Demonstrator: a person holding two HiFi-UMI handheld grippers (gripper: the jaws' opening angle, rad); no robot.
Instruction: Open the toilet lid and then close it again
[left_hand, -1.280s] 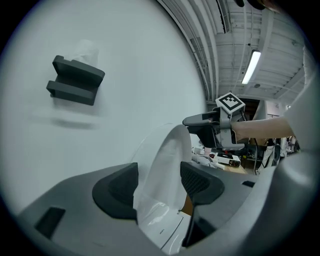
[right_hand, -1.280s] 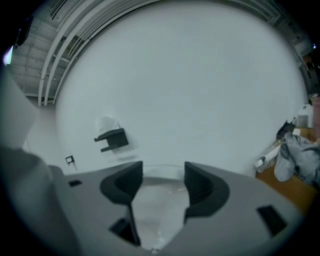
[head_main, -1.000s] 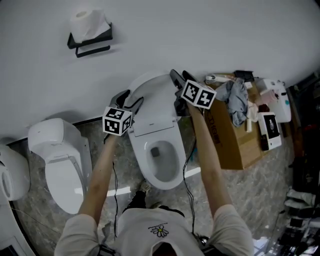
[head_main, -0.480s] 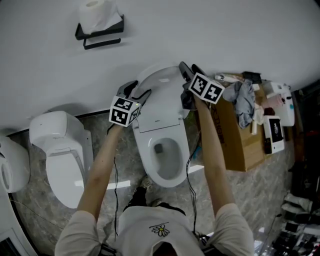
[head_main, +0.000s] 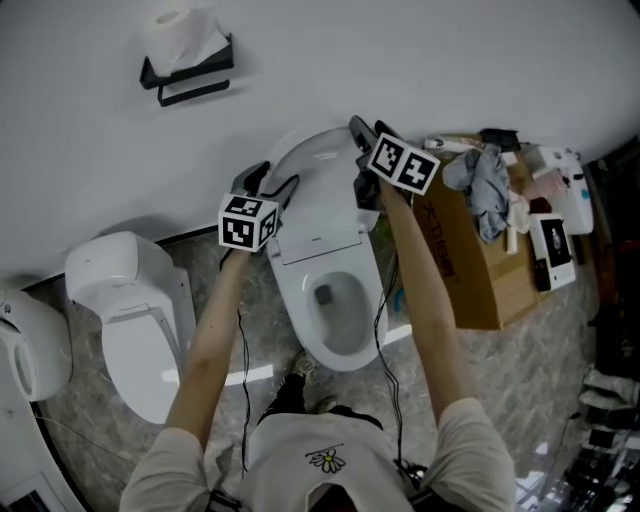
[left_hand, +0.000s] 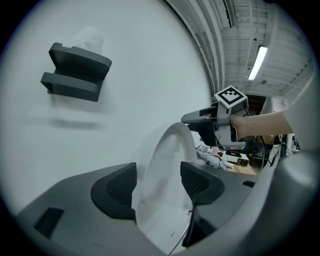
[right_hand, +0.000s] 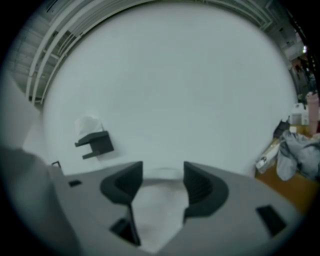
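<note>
- Compared with a second ago, both grippers had crept a little further up toward the wall (head_main: 450, 60). The toilet lid (head_main: 315, 190) came along with them and stood closer to upright.
- The left gripper (left_hand: 157, 182) had its jaws narrowed onto the lid's left edge, with the white rim filling the gap between the pads.
- The right gripper (right_hand: 162, 182) looked to be pinching the right edge the same way, white plastic between its pads, though that view was pretty blurry.
- The lid itself was raised over the open bowl (head_main: 338, 305), its top close to the wall, below and right of the toilet paper holder (head_main: 185, 70).
- My read: this was the tail end of the opening half, with the lid basically at the top of its swing.
- The next move would be the reversal, bringing both edges forward and down together.
- Both sides would want an even grip so the lid didn't twist on its hinge. Letting go early would probably let it slam onto the seat.
</note>
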